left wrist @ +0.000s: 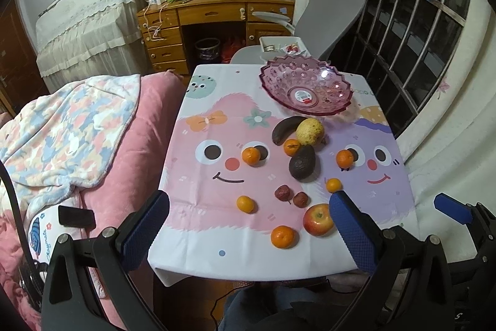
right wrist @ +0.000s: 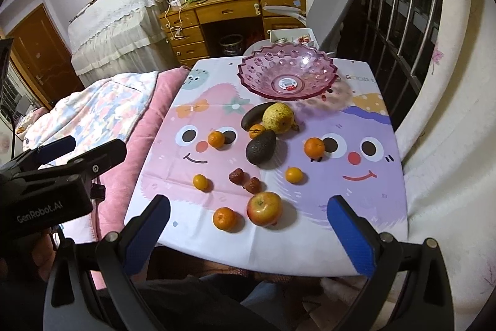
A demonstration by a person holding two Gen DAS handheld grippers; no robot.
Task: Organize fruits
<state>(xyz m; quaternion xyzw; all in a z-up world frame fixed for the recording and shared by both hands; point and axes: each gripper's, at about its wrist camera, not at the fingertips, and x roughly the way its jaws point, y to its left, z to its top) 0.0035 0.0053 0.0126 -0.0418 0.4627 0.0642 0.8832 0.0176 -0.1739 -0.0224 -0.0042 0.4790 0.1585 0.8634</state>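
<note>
A pink glass bowl stands empty at the far end of the table. In front of it lie a dark banana, a yellow pear, an avocado, several tangerines, two dried red fruits and a red apple. My left gripper is open and empty over the table's near edge. My right gripper is open and empty, just short of the apple and a tangerine.
The table wears a cartoon cloth. A pink bed with a blanket lies along its left side. A grey chair, a desk and a barred window stand behind.
</note>
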